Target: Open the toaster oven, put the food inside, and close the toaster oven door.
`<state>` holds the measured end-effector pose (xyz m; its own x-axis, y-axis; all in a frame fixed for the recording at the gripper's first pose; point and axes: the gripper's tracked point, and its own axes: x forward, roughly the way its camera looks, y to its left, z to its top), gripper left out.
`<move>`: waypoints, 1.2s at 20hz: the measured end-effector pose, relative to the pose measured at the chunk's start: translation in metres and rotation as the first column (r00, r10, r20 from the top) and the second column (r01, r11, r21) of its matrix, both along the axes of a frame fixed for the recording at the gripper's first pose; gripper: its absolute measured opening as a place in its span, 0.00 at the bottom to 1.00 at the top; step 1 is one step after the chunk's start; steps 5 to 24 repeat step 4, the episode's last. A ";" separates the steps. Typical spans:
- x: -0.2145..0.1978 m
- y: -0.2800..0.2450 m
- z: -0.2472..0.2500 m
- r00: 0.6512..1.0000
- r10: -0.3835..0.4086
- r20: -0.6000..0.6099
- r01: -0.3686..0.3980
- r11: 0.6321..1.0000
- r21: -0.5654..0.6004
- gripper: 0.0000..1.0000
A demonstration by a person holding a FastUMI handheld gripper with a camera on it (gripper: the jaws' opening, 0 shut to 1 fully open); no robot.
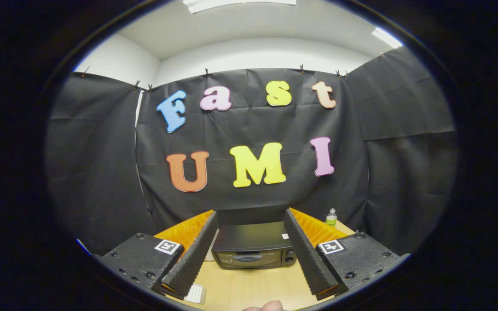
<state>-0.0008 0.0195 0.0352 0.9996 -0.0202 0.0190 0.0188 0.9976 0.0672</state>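
I hold my gripper (249, 259) level and pointed straight at the toaster oven (253, 246), so its 2 fingers frame it; they stand wide apart with nothing between them but bare table. Going left to right: the left finger (195, 255) is a ribbed wedge, its foam-like face ridged for grip. Just below its tip lies a small pale flat thing (196, 294) I cannot identify. Next comes the oven, a dark boxy metal case with a smooth flat top, a glass door with a curved handle, and 2 knobs at its right; the door sits shut. It rests on a pale wood-grain table (253, 289), beyond the fingertips. Then the right finger (307, 255), the same ribbed shape. Past it stands a small clear bottle (331, 217) by the cloth wall. A rounded pinkish edge shows nearest me, perhaps food, perhaps a fingertip; I cannot tell.
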 end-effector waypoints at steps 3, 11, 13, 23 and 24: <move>0.001 0.003 0.000 1.000 0.005 -0.002 -0.005 1.000 -0.006 1.00; 0.001 0.004 0.001 1.000 0.007 -0.002 -0.007 1.000 -0.006 1.00; 0.001 0.004 0.001 1.000 0.007 -0.002 -0.007 1.000 -0.006 1.00; 0.001 0.004 0.001 1.000 0.007 -0.002 -0.007 1.000 -0.006 1.00; 0.001 0.004 0.001 1.000 0.007 -0.002 -0.007 1.000 -0.006 1.00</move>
